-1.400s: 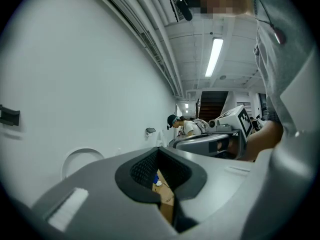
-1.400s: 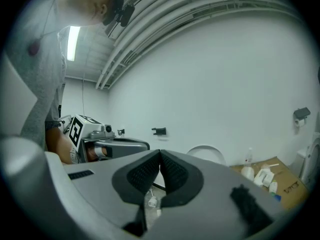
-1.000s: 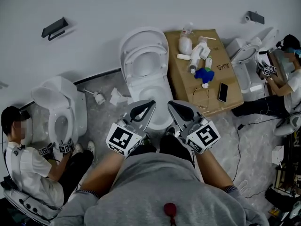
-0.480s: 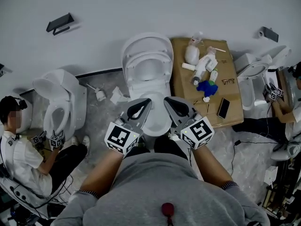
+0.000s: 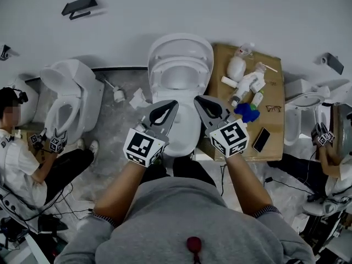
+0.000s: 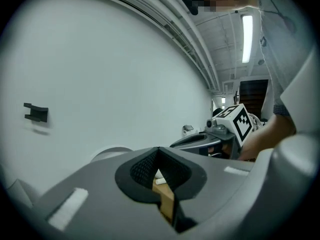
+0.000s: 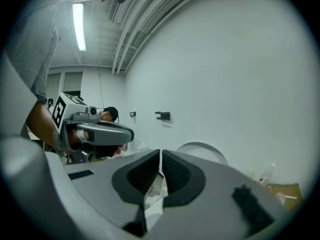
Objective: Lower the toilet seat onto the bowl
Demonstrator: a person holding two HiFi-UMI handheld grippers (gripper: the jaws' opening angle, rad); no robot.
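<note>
Our left gripper (image 5: 174, 103) has its jaws pressed together on nothing, and our right gripper (image 5: 197, 98) is likewise closed and empty. We hold the two out ahead of us side by side, near each other, tips angled inward.

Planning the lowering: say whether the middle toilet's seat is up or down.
Up: the seat leans back toward the wall, bowl uncovered.

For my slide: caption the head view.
Left hand-held gripper and right hand-held gripper, both shut, over a toilet with its seat up.
</note>
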